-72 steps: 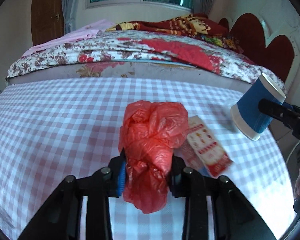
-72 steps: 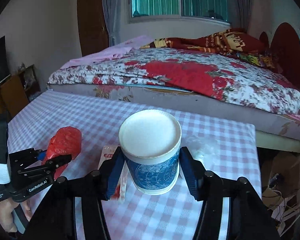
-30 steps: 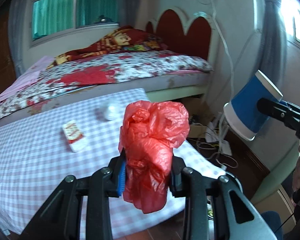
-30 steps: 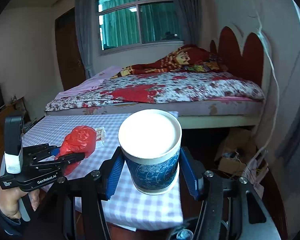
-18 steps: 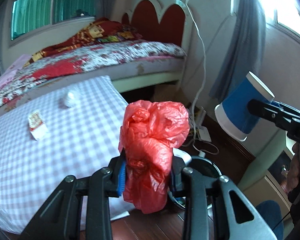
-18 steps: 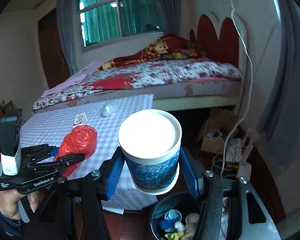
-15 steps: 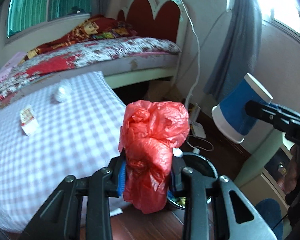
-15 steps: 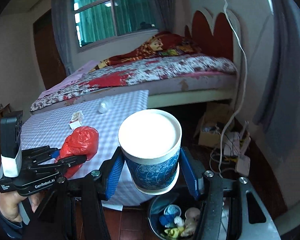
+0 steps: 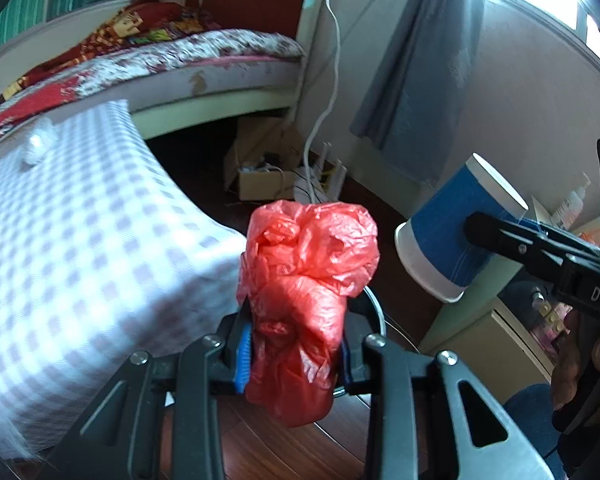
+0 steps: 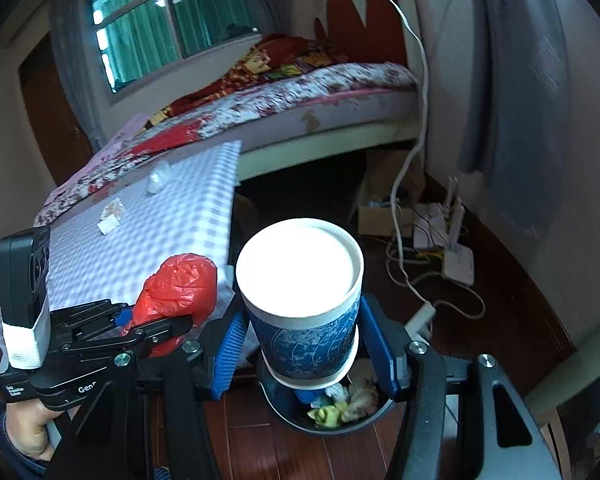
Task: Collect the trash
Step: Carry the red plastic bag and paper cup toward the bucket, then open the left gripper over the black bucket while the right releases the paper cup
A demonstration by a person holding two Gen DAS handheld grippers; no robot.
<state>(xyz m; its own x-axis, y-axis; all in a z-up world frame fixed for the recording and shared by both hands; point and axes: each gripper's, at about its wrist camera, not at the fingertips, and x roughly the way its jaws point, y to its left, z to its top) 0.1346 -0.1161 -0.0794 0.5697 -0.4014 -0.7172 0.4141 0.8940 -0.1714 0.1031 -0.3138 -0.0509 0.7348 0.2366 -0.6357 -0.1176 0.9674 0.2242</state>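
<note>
The left gripper (image 9: pixel 292 356) clamped a crumpled red plastic bag (image 9: pixel 306 276), and the right gripper (image 10: pixel 306 346) squeezed a blue paper cup (image 10: pixel 304 312). Both tilted downward above the dark trash bin (image 10: pixel 374 414) on the floor beside the checked table (image 10: pixel 140 240), likely positioned for dropping. A wrapper (image 10: pixel 111 213) and a white wad (image 10: pixel 158 178) lay on the table.

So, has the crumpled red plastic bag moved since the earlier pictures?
Yes. The crumpled red plastic bag, clamped in the left gripper, went from above the checked table out over the floor.
</note>
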